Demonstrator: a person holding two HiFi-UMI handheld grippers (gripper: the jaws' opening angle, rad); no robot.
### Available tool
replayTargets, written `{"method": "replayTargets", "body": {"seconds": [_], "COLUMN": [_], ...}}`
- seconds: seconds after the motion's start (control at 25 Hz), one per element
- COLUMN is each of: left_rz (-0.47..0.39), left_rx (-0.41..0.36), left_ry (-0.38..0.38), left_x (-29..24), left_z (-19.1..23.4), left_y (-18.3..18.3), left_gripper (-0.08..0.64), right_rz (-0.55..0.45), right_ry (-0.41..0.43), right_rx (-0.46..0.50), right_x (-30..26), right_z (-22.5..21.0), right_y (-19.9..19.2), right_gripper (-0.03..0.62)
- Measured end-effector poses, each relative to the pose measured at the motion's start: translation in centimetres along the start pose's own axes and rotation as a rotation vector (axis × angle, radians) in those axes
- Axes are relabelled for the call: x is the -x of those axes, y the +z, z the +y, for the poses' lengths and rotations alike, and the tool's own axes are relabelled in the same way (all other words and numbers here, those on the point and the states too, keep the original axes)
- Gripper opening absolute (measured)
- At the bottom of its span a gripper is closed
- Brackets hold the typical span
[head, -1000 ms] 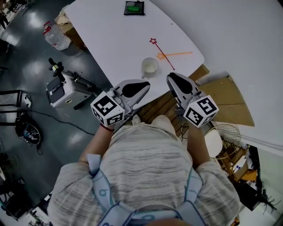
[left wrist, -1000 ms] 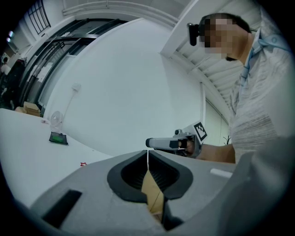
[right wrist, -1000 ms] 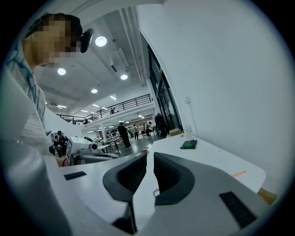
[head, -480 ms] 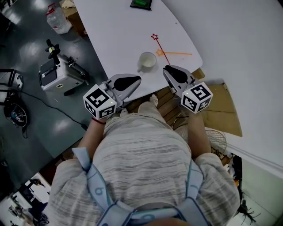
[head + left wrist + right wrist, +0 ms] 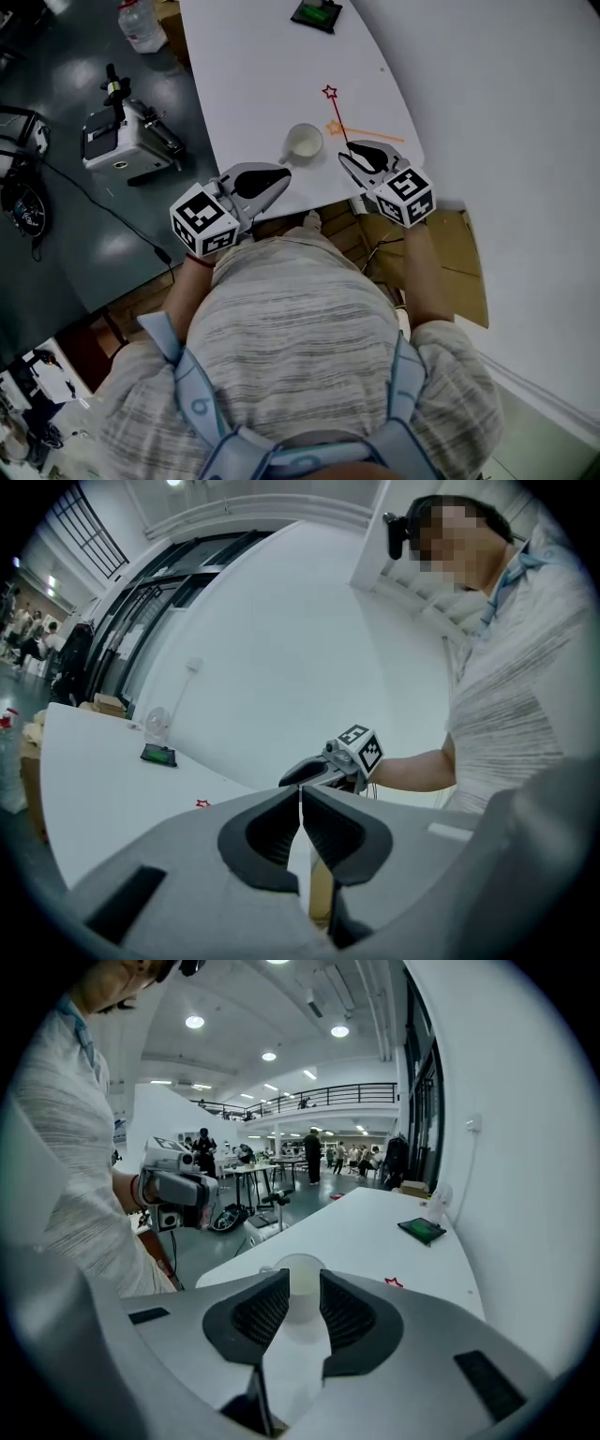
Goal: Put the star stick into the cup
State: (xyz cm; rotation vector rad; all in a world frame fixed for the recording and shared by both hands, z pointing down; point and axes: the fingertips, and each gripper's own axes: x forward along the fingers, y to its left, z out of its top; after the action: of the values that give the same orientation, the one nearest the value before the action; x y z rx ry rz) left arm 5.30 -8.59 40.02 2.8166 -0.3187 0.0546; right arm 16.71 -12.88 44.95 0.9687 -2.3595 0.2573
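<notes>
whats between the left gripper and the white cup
Only bare white table separates the left gripper from the white cup; nothing lies between them, as the head view shows.

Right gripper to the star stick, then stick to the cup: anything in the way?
Nothing visible blocks either. The open right gripper is by the near end of the star stick; the cup stands beside it across bare table. An orange stick crosses the star stick.

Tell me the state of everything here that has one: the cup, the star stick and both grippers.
cup: upright on the table, no stick in it.
star stick: lying flat on the table, outside the cup.
left gripper: shut, holding nothing.
right gripper: open, holding nothing.
</notes>
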Motion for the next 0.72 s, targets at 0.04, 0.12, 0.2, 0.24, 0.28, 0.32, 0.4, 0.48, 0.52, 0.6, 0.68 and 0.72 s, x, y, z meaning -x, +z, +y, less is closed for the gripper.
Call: {"method": "replayTargets", "body": {"seconds": [0.04,0.12,0.2,0.24,0.28,0.32,0.4,0.48,0.52,0.6,0.68,0.72], "left_rz": [-0.002,-0.005,-0.004,-0.003,-0.004,-0.006,-0.005,-0.001,0.001,0.006,0.013,0.015], "left_rx": [0.004,0.005,0.005,0.005,0.005,0.006,0.007,0.012,0.015,0.02,0.021,0.021], "left_ry": [0.009,0.031,0.055,0.065,0.074,0.082,0.094,0.1,0.102,0.103,0.103,0.102], "left_x": [-0.3,-0.8,-1.2,-1.3,-1.4,-1.5,-1.7,-1.8,-1.8,-1.8,-1.8,-1.8], "left_z": [0.0,0.3,0.7,0.9,1.1,1.3,1.6,1.7,1.8,2.0,2.1,2.2], "left_y": [0.0,0.1,0.1,0.2,0.2,0.3,0.2,0.0,-0.1,-0.3,-0.5,-0.5], "left_gripper": [0.02,0.02,0.02,0.02,0.02,0.02,0.02,0.02,0.02,0.02,0.02,0.02], "right_rz": [0.016,0.041,0.063,0.076,0.096,0.123,0.2,0.282,0.316,0.368,0.404,0.42], "right_ry": [0.014,0.04,0.06,0.067,0.07,0.07,0.066,0.073,0.081,0.097,0.114,0.122], "right_rx": [0.015,0.049,0.075,0.087,0.101,0.124,0.197,0.27,0.297,0.333,0.37,0.392], "right_x": [-0.1,-0.4,-0.9,-1.2,-1.6,-2.1,-3.1,-4.0,-4.4,-5.1,-5.8,-6.1], "right_z": [-0.4,-1.4,-2.4,-2.9,-3.5,-4.2,-5.5,-6.3,-6.7,-7.5,-8.2,-8.5], "right_y": [-0.3,-0.7,-1.0,-1.2,-1.6,-2.2,-3.7,-5.3,-5.9,-7.0,-7.7,-7.9], "right_gripper": [0.071,0.071,0.071,0.071,0.071,0.071,0.071,0.071,0.071,0.071,0.071,0.071]}}
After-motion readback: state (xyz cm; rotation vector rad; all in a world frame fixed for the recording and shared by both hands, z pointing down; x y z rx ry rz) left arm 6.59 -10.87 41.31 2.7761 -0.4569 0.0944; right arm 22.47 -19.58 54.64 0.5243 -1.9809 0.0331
